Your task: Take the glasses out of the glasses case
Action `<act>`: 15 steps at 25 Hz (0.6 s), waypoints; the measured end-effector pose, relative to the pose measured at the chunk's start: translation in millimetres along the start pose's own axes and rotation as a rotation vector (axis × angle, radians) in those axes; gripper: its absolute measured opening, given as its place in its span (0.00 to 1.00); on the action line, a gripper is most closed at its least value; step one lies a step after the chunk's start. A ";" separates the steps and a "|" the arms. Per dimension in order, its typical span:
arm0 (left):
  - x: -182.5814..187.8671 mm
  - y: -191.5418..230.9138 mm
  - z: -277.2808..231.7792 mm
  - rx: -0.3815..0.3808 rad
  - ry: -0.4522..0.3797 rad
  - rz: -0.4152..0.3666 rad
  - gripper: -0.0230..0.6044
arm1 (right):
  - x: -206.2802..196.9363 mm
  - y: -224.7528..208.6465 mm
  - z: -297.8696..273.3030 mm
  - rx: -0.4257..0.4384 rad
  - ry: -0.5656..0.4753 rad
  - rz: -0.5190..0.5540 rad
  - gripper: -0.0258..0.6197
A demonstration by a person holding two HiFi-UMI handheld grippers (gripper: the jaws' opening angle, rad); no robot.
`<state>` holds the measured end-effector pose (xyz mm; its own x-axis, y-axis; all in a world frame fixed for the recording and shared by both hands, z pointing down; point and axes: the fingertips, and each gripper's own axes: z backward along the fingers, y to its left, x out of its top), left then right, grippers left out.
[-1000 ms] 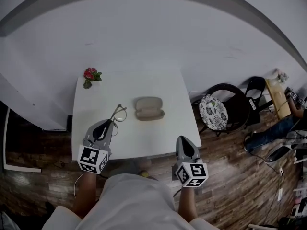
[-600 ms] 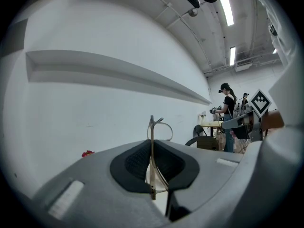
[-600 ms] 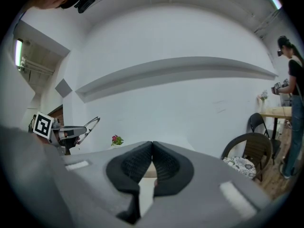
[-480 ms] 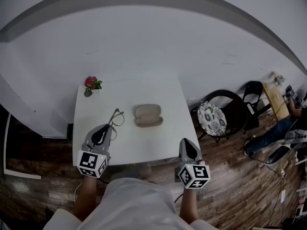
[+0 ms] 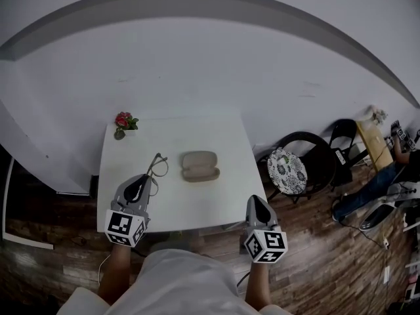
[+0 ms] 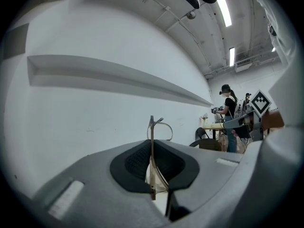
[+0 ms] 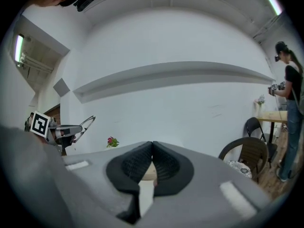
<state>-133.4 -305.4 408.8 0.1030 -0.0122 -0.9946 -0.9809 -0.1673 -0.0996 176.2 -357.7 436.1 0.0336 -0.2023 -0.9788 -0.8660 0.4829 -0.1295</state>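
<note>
Here the left gripper (image 6: 153,177), tilted upward, clamps the glasses (image 5: 157,165).

Left gripper (image 5: 146,178) holds the glasses (image 5: 157,163), nine o'clock of the glasses case (image 5: 199,165) (right gripper (image 5: 254,199) hangs back at five o'clock).

We see a white square table (image 5: 220,201) standing on a dark wooden plank floor (image 5: 315,254). On it, near the middle, lies a beige oval glasses case (image 5: 199,166). A small bunch of red flowers (image 5: 123,122) sits at its far left corner.
</note>
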 end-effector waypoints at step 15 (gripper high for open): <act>5.0 -1.2 -12.0 0.007 0.005 -0.013 0.08 | 6.0 -12.6 -6.3 0.012 -0.015 -0.004 0.04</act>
<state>-129.7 -317.1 404.3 0.1168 -0.0152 -0.9930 -0.9806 -0.1604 -0.1128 184.2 -370.5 432.8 0.0447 -0.1919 -0.9804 -0.8597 0.4925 -0.1356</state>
